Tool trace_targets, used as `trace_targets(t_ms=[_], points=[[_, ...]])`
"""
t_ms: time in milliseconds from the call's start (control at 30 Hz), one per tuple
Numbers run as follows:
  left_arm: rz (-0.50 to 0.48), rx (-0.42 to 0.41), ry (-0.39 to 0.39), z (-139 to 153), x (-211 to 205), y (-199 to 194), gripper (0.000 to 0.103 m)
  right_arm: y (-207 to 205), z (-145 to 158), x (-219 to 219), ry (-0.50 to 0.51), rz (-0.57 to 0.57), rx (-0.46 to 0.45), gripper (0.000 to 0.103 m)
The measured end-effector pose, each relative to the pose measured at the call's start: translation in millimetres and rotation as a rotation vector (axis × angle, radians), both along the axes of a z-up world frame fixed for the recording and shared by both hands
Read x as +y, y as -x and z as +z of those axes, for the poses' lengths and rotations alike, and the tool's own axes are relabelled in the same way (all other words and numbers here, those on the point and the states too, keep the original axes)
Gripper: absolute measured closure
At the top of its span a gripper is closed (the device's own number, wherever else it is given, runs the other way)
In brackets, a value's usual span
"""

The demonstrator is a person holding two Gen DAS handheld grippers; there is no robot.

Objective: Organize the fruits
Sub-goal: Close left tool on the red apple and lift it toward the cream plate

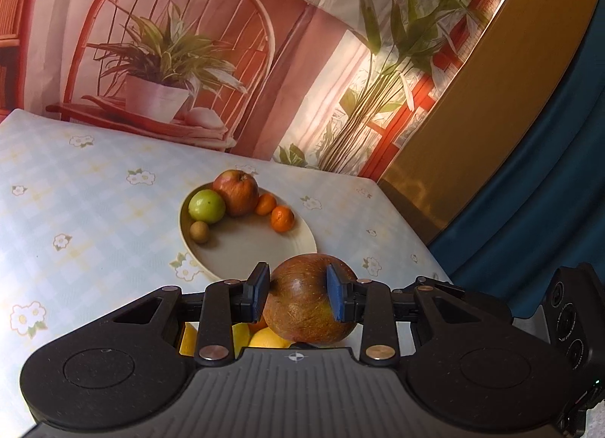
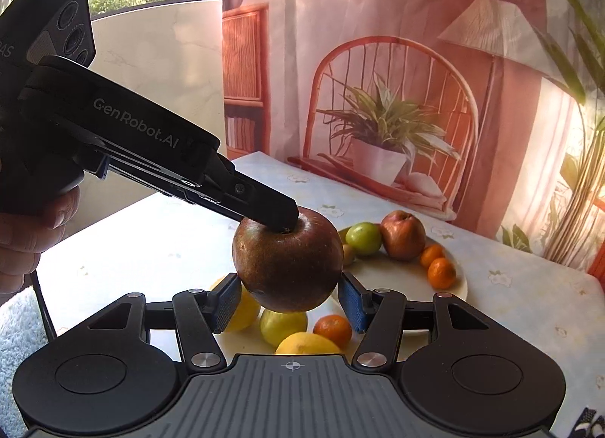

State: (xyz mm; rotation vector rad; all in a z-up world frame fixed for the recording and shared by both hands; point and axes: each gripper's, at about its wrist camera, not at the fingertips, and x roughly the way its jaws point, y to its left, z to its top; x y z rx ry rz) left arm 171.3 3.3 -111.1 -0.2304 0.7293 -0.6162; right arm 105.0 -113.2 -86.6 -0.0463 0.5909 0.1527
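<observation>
A big red-brown apple [image 1: 308, 305] hangs in the air above the table. My left gripper [image 1: 298, 287] is shut on it, its blue pads pressing both sides. In the right wrist view the left gripper's upper finger [image 2: 264, 203] sits in the stem dimple of the apple [image 2: 287, 264]. My right gripper [image 2: 289, 298] has its pads against the apple's lower sides. A beige plate [image 1: 302, 245] further back holds a red apple [image 1: 236, 192], a green apple [image 1: 207, 205], two tangerines [image 1: 283, 219] and a small brown fruit [image 1: 199, 231].
Below the held apple lie lemons [image 2: 306, 343], a yellow-green apple [image 2: 281, 324] and a tangerine [image 2: 332, 330]. The floral tablecloth [image 1: 94, 192] ends at an edge on the right. A printed backdrop [image 1: 189, 41] hangs behind. A person's hand [image 2: 22, 234] holds the left gripper.
</observation>
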Motion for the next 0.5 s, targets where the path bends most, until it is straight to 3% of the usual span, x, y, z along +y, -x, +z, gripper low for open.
trace_targets(t_ms=[167, 500], points=[[-0.010, -0.035, -0.031, 15, -13, -24, 0.068, -26, 12, -17, 0.015, -0.001, -0.021, 0.050], [-0.032, 0.065, -0.047, 3, -29, -91, 0.069, -85, -9, -47, 0.013, -0.006, 0.049, 0.050]])
